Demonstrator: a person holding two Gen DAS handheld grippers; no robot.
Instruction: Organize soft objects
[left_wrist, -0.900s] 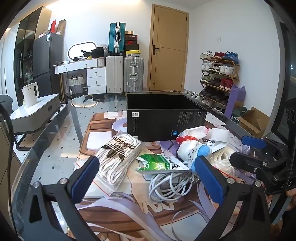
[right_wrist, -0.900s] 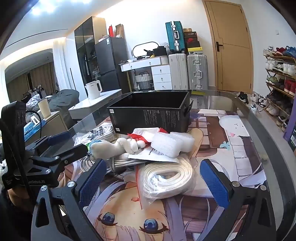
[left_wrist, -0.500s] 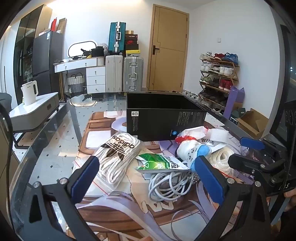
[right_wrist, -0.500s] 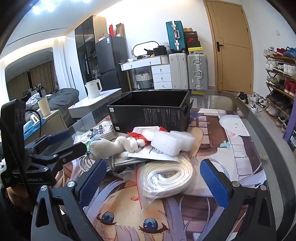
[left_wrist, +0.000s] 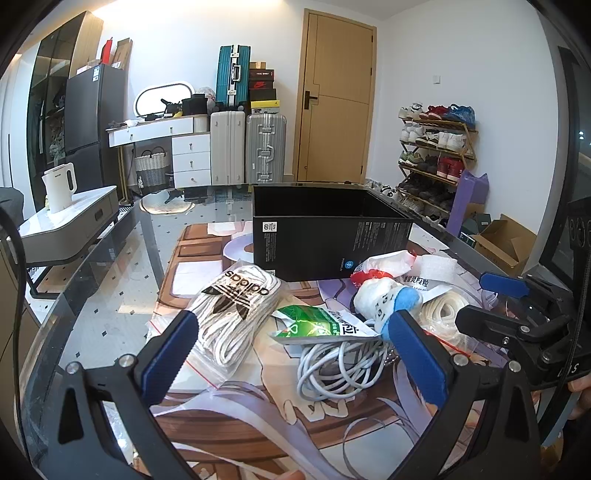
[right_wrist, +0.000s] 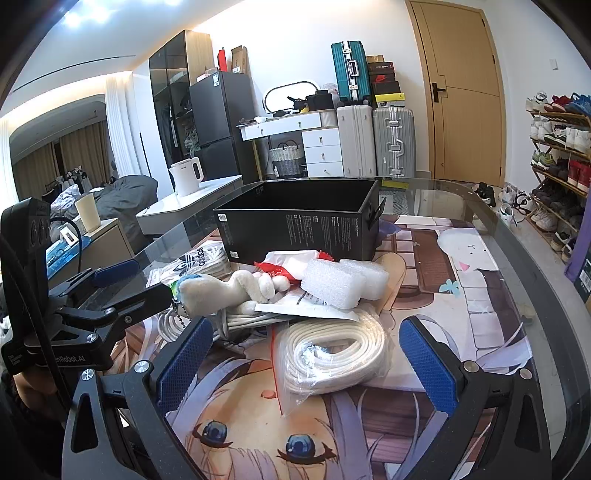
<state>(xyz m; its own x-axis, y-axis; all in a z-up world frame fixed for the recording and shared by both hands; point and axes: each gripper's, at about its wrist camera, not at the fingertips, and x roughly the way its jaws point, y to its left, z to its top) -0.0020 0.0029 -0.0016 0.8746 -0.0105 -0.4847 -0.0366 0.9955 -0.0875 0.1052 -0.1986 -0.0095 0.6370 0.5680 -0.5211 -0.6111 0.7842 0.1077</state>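
An open black box (left_wrist: 325, 240) (right_wrist: 299, 225) stands on the glass table behind a pile of soft items. In the left wrist view my left gripper (left_wrist: 291, 354) is open above a bagged white rope with an adidas logo (left_wrist: 236, 310), a green packet (left_wrist: 317, 325) and a coil of white cable (left_wrist: 336, 363). A white plush toy (left_wrist: 384, 299) (right_wrist: 225, 288) lies in the pile. In the right wrist view my right gripper (right_wrist: 306, 360) is open around a bagged white cord (right_wrist: 332, 350); white foam blocks (right_wrist: 340, 280) lie behind it. Nothing is held.
A printed mat (right_wrist: 461, 295) covers the table (left_wrist: 110, 280). Suitcases (left_wrist: 247, 147), a dresser, a door (left_wrist: 336, 103) and a shoe rack (left_wrist: 432, 155) stand behind. A kettle (right_wrist: 186, 175) sits on a side table on the left.
Both grippers stay wide open; the views have barely shifted and nothing on the table has moved.
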